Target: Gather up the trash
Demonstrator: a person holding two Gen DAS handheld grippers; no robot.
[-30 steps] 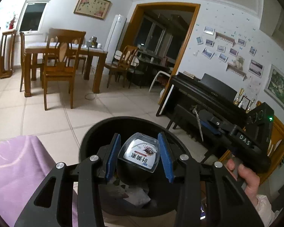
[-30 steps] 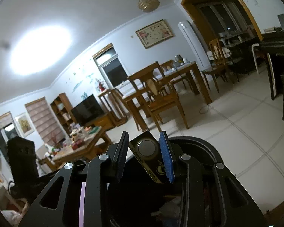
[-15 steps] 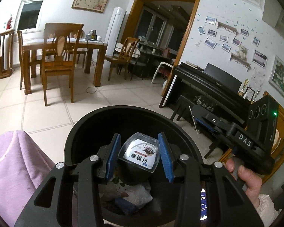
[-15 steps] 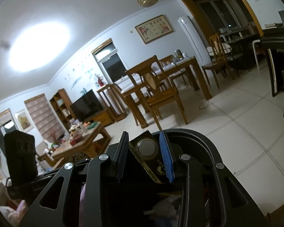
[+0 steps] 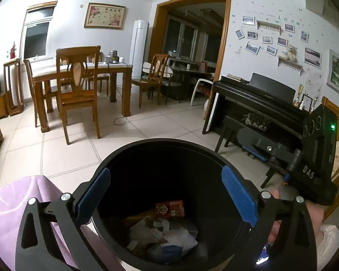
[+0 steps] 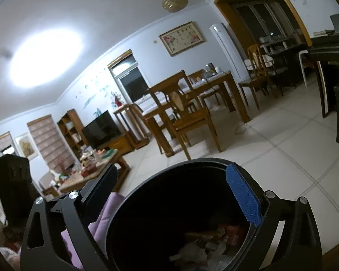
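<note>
Now both grippers are empty. Half a second back my left gripper [image 5: 166, 194] pinched a small white-labelled packet and my right gripper [image 6: 176, 194] a dark packet with a round cap; both sets of jaws have since swung wide, with nothing between the blue pads. I judge both pieces dropped into the black bin [image 5: 162, 143], which sits directly under the two grippers, filling 6 o'clock in each wrist view. So this pair counts as collected.

Count: one bin, two grippers, two releases. Inside the bin, left view: one red-brown carton [image 5: 169, 208] toward 12 o'clock of the heap, a crumpled pile of white paper [image 5: 169, 234] at centre, one bluish scrap [image 5: 169, 249] at 6 o'clock. The bin floor is dim, so I cannot pick out the two dropped packets with any certainty.

Purple cloth [image 5: 11, 205] lies at 9 o'clock, just beside the bin. Next, I would go looking for more trash elsewhere in the room.
</note>
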